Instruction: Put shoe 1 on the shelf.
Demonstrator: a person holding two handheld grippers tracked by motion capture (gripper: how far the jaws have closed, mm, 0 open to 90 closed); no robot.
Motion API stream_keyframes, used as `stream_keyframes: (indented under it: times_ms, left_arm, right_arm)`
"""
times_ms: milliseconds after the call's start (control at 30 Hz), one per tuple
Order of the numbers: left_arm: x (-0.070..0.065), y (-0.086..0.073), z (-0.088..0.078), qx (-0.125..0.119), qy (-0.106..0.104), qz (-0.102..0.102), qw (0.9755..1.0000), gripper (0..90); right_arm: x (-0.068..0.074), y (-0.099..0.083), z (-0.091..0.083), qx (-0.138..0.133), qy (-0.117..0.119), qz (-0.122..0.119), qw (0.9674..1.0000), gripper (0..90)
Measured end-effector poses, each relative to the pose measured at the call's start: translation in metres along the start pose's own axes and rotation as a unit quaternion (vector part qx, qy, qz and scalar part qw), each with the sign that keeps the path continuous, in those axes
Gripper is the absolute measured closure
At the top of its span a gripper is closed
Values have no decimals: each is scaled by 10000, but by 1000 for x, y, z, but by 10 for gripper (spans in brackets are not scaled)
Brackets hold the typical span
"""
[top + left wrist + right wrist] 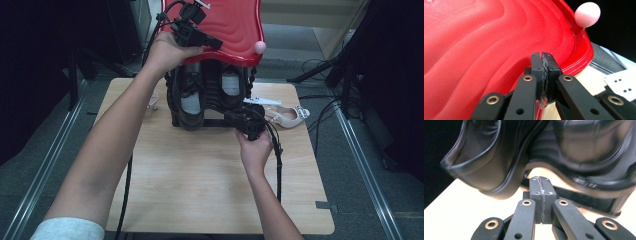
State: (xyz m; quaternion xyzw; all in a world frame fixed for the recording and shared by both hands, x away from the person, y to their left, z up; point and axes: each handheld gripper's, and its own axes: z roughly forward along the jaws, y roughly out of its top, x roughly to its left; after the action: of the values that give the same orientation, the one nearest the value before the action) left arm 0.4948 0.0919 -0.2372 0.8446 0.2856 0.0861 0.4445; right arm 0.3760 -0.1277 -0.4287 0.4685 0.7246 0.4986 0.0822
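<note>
left claw (543, 65): clenched on red tray (486, 45) rim, tray lying level | right claw (540, 190): clenched, holding nothing, at black rack (564, 152)

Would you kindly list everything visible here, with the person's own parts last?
Red tray: one, red, top tier of the shoe rack, its edge pinched by the left gripper.
Pink knob: one, pink, on the tray's right corner.
Black shoes: two, black, on the rack's black lower tier.
Heeled shoe: one, cream, on the table right of the rack.
Table: one, light wood.
Left gripper: one, black, shut on the tray's rim.
Right gripper: one, black, shut, empty, at the rack's base.
</note>
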Motion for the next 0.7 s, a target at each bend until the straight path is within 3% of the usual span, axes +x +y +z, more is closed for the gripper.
stream_keyframes:
  times_ms: [433,700]
  left_arm:
    - [1,1,1,-3,-57,-50,10000,890]
    - [2,1,1,25,-63,-40,10000,890]
  right_arm:
    - [18,-25,1,162,404,-72,9990,900]
    - [34,-40,19,353,728,-72,9967,900]
